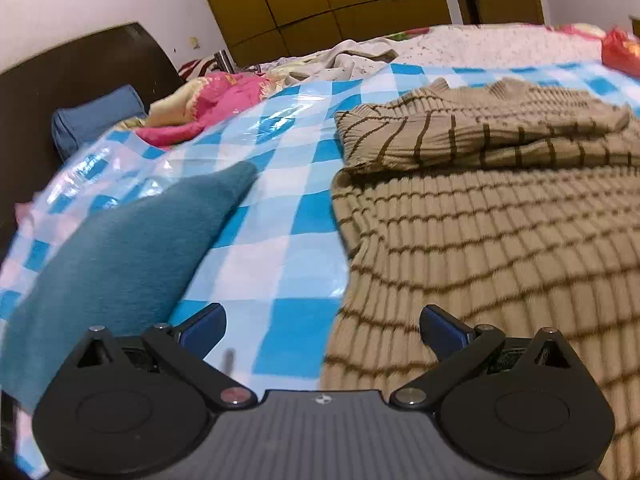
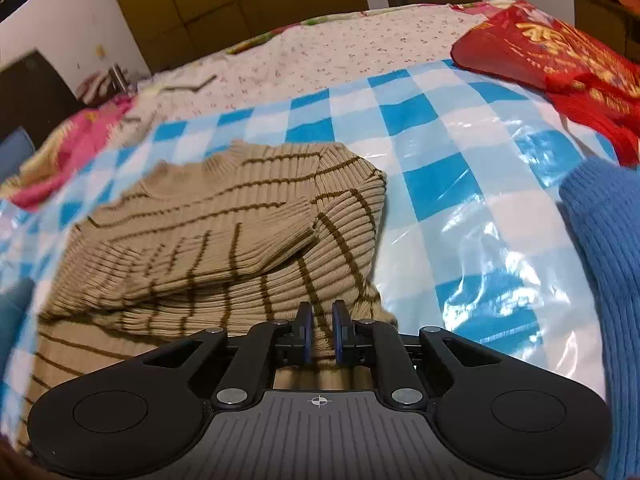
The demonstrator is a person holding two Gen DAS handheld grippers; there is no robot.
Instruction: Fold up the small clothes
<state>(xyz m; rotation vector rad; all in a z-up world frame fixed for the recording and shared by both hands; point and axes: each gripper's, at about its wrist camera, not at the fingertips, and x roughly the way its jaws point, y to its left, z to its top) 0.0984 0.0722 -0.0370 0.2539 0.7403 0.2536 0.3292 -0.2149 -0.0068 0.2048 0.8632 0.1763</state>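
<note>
A tan ribbed sweater (image 1: 500, 240) with thin brown stripes lies flat on the blue-and-white checkered plastic sheet (image 1: 280, 184), both sleeves folded across its chest. My left gripper (image 1: 322, 314) is wide open over the sweater's left edge, one finger above the sheet and the other above the knit, with nothing between them. In the right wrist view the sweater (image 2: 208, 232) fills the left half. My right gripper (image 2: 323, 308) hovers at its lower right side. The jaws stand a narrow gap apart and the knit shows through the gap, not pinched.
A teal garment (image 1: 120, 248) lies left of the sweater and a blue knit garment (image 2: 608, 260) lies to its right. A red plastic bag (image 2: 560, 60) sits at the far right. A pink blanket (image 1: 224, 104), blue pillow (image 1: 92, 120) and dark headboard (image 1: 60, 80) lie beyond.
</note>
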